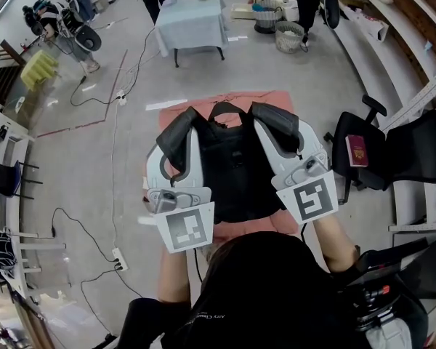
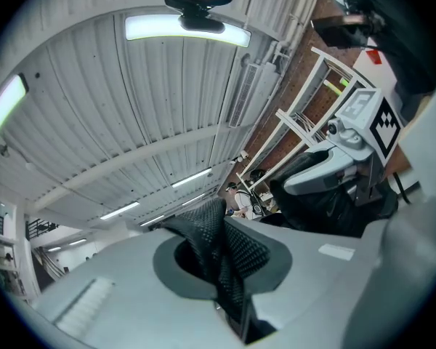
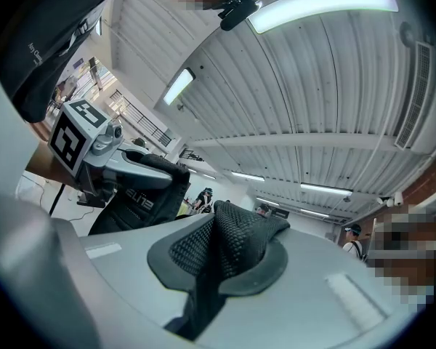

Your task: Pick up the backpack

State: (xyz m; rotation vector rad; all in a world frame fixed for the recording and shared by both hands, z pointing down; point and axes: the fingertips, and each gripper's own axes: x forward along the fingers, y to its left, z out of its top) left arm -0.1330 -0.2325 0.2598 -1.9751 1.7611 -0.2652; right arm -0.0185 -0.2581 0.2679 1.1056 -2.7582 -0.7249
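Note:
A black backpack (image 1: 229, 169) hangs between my two grippers over a pink table (image 1: 276, 102), back panel towards me. My left gripper (image 1: 180, 138) is shut on the left shoulder strap (image 2: 218, 246), whose black mesh is pinched between the grey jaws. On the other side, my right gripper (image 1: 277, 128) is shut on the right shoulder strap (image 3: 229, 246). Both grippers point slightly upward at the ceiling. Each gripper view shows the other gripper with the bag: the right gripper (image 2: 349, 151) and the left gripper (image 3: 123, 166). The backpack's carry handle (image 1: 224, 107) stands up between the straps.
A black office chair (image 1: 421, 151) stands at the right, with a red booklet (image 1: 357, 150) on a second one beside it. A cloth-covered table (image 1: 191, 20) and baskets (image 1: 289, 36) are farther off. Cables (image 1: 116, 158) and a power strip (image 1: 118, 258) lie on the floor at the left.

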